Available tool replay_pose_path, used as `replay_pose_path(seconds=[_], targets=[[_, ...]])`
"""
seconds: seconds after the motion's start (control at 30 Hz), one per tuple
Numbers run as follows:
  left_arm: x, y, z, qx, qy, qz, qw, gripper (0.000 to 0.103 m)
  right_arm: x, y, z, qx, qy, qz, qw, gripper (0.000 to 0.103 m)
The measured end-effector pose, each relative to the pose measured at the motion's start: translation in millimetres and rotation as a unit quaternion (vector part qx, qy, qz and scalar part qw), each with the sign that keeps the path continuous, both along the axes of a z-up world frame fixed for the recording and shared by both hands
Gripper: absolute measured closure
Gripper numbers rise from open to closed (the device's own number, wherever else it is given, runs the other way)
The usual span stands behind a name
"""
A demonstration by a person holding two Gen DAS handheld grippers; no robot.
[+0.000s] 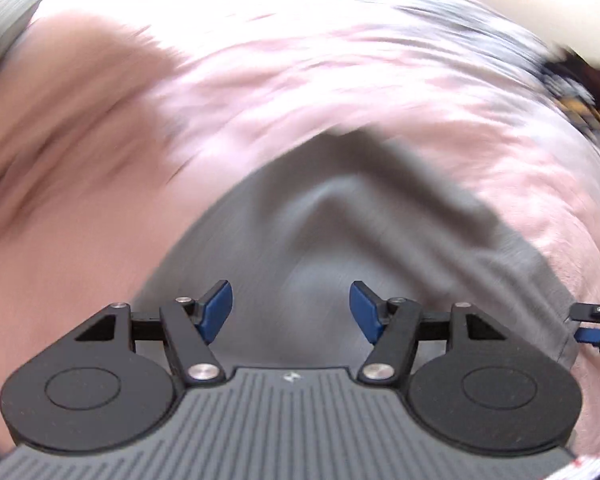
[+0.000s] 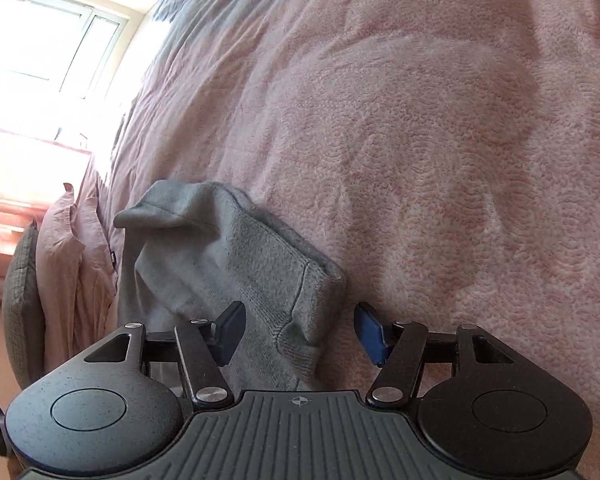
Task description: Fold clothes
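A grey knitted garment point(image 2: 236, 264) lies folded on a pink fleece blanket point(image 2: 440, 160), its ribbed cuff end nearest the camera. My right gripper point(image 2: 300, 330) stands open just above that cuff, its blue pads straddling the corner without closing on it. In the blurred left wrist view the same grey garment point(image 1: 332, 232) spreads out below my left gripper point(image 1: 291, 310), which is open with nothing between its pads. The right gripper's fingertips point(image 1: 592, 324) show at the right edge, at the garment's side.
The pink blanket point(image 1: 80, 168) covers the bed all around the garment. A bright window point(image 2: 32, 40) is at the upper left, with a pink pillow point(image 2: 72, 248) and a grey cushion point(image 2: 20, 300) below it. A dark patterned fabric point(image 1: 572, 92) lies at the far right.
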State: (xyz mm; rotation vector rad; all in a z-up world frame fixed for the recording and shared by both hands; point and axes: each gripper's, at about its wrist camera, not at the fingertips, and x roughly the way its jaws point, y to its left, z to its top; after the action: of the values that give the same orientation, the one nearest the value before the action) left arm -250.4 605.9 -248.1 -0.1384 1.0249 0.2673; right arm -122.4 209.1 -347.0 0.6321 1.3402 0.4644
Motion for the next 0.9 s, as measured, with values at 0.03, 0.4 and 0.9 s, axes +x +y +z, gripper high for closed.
replay_pose_path(seconds=[0.03, 0.4, 0.9], targets=[[23, -5, -2, 0.017, -0.001, -0.038, 0.9991, 0.041, 1, 2, -3, 0.004, 0.001, -0.006, 1.0, 0.046], [148, -37, -90, 0.185, 0.078, -0.292, 0.9352, 0.093, 19, 5, 7, -0.033, -0.05, 0.009, 0.998, 0.095], [284, 12, 97, 0.113, -0.145, -0.007, 0.9829, 0.086, 244, 45, 192, 0.058, -0.339, -0.054, 0.938, 0.095]])
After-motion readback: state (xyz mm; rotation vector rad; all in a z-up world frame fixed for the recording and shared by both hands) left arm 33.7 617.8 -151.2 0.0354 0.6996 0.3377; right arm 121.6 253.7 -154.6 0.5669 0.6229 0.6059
